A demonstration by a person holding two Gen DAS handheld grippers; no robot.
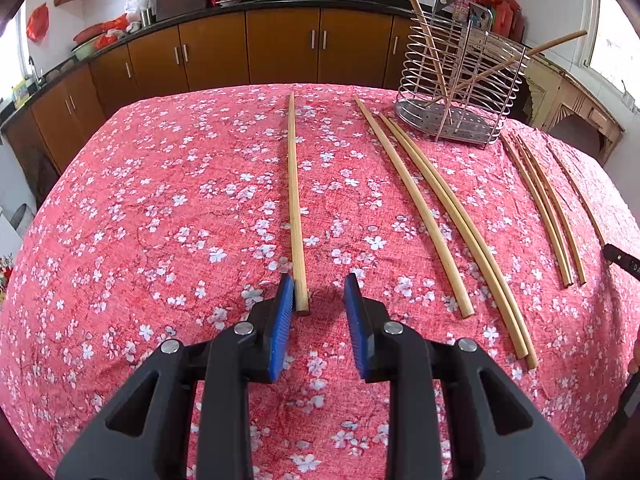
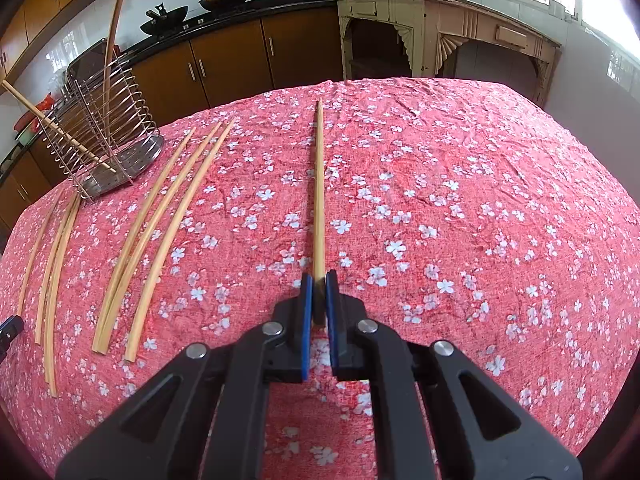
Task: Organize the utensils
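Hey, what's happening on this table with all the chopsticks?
A person with a gripper in each hand is sorting chopsticks into the wire utensil holder, which already holds two. The right gripper is shut on the near end of one chopstick. The left gripper is open, with the end of another chopstick lying on the floral tablecloth beside its left finger. More chopsticks lie loose near the holder.
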